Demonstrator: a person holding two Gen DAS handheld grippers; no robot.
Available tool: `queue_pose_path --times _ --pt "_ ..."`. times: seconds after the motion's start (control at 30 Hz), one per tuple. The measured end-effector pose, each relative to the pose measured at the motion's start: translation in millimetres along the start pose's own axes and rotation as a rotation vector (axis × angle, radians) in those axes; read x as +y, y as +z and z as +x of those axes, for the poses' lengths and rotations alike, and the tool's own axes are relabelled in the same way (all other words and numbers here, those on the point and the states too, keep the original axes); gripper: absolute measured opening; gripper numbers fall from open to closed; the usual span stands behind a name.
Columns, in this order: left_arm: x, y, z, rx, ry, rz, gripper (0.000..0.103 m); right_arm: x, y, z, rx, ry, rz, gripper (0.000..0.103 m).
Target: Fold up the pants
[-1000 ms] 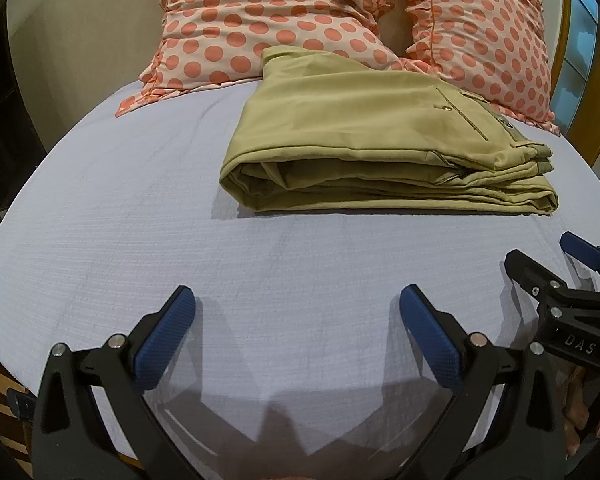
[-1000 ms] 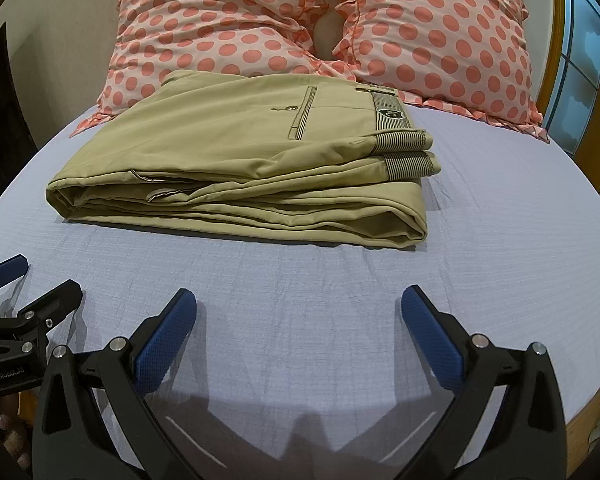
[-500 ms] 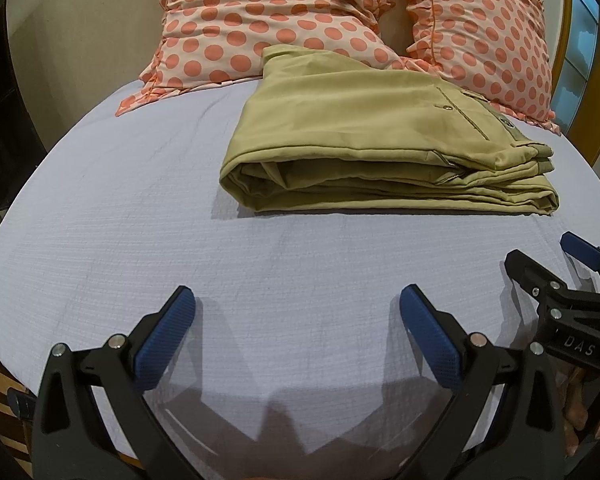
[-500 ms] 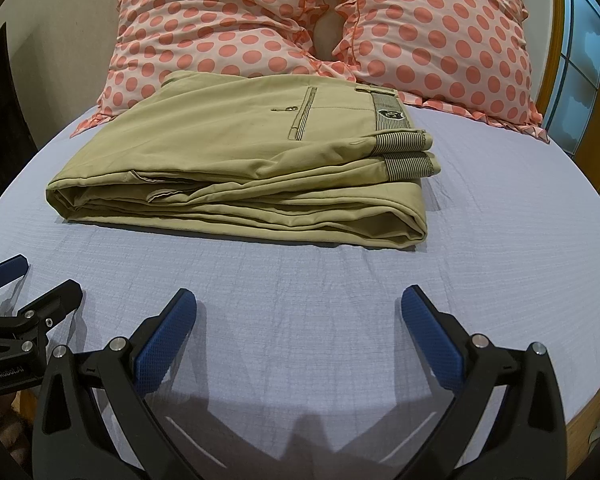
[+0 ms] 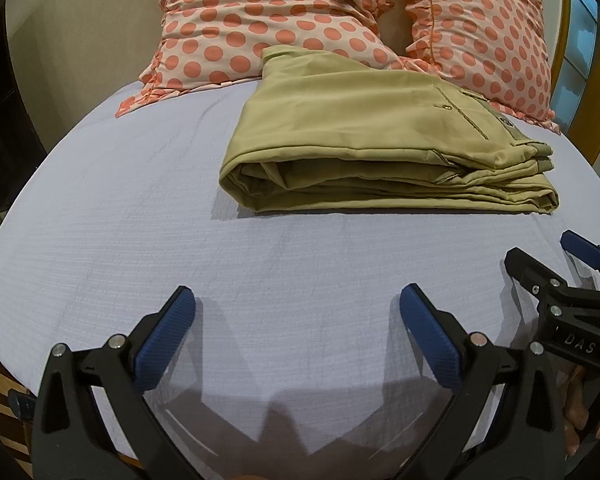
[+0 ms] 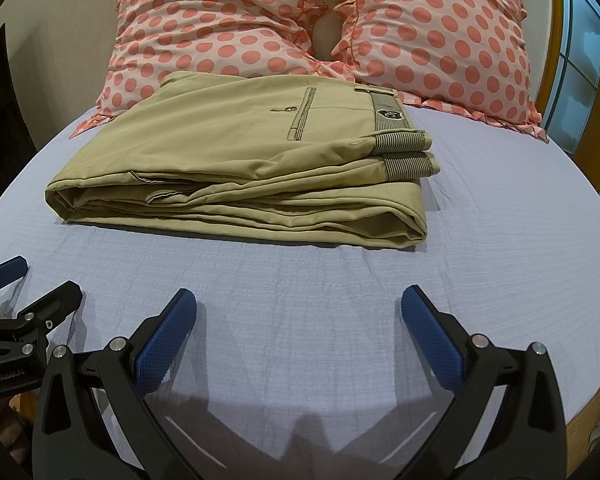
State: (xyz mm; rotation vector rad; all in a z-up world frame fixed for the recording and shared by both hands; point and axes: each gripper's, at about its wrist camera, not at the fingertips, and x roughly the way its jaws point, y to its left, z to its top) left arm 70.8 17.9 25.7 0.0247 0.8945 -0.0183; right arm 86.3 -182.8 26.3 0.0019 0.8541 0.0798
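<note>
The khaki pants (image 5: 372, 148) lie folded in a flat stack of layers on the lilac bed sheet (image 5: 139, 208), their far edge against the pillows. In the right wrist view the pants (image 6: 239, 168) show a back pocket and striped waistband at the right. My left gripper (image 5: 295, 312) is open and empty, low over the sheet, well short of the pants. My right gripper (image 6: 297, 312) is open and empty, also near the bed's front edge. Each gripper shows at the edge of the other's view, the right gripper (image 5: 556, 264) and the left gripper (image 6: 31, 284).
Two pink pillows with orange dots (image 6: 227, 24) (image 6: 440, 32) lean at the head of the bed. A wooden bed frame (image 6: 588, 404) edges the mattress at the right. A window (image 6: 580, 48) stands at the far right.
</note>
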Motion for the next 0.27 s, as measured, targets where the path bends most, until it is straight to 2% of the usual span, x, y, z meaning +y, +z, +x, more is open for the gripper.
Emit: queue_pose_path --times 0.27 --pt "-0.8 -2.1 -0.2 -0.008 0.002 0.002 0.101 -0.9 1.6 -0.1 0.002 0.000 0.000 0.102"
